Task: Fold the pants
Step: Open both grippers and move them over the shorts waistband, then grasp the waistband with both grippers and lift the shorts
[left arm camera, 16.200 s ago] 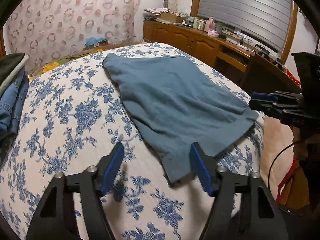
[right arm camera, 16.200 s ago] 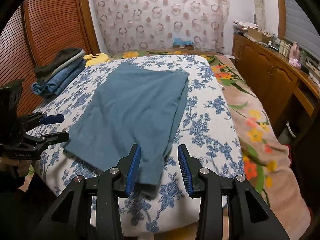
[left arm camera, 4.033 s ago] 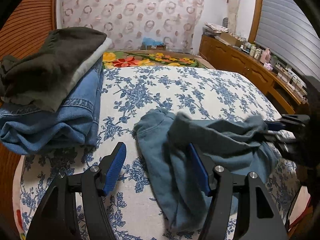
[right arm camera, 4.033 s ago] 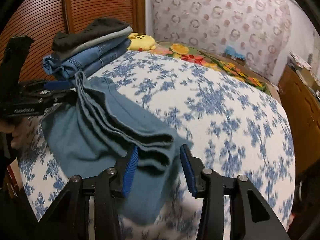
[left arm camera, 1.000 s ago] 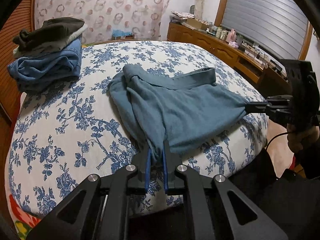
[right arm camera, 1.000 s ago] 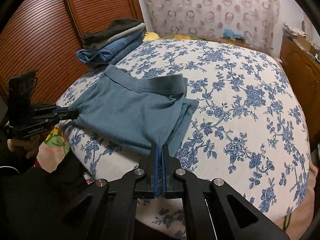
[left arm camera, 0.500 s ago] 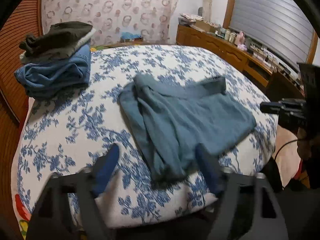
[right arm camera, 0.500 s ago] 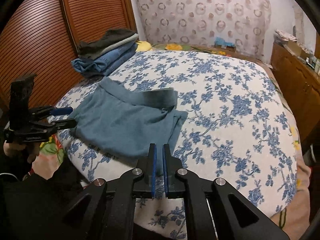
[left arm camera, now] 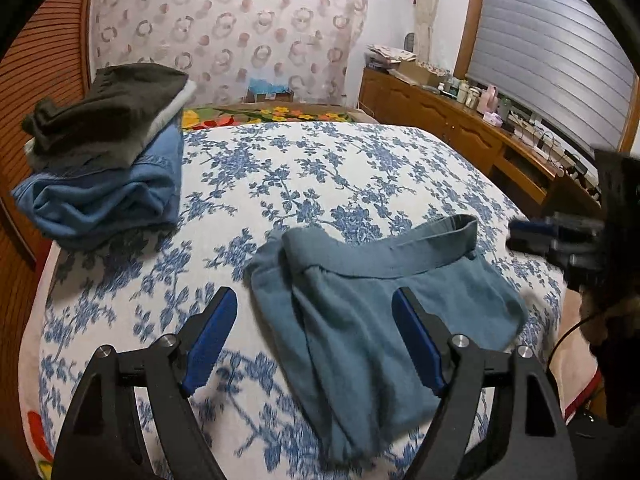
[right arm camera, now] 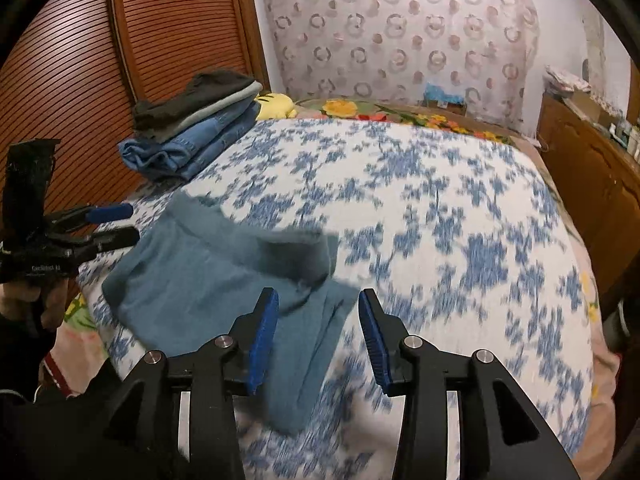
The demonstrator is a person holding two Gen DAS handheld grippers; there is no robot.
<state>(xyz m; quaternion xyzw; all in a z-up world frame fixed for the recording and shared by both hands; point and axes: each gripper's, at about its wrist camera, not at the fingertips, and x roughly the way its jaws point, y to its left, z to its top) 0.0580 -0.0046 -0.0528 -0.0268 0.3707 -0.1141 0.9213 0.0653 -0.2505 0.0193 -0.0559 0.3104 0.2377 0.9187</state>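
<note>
Pants [left arm camera: 372,312] lie folded (waistband on the far edge) on the floral bed [left arm camera: 320,168]; left gripper [left arm camera: 316,344] and right gripper [right arm camera: 318,340] hover nearby, jaws wide, holding nothing.

We see open bedspread [left arm camera: 320,168] beyond the teal pants [left arm camera: 360,320], with room to pass there. At the bed's far left corner, a stack of folded clothes [left arm camera: 104,168] blocks the way, backed by the slatted wardrobe door [right arm camera: 168,40].
</note>
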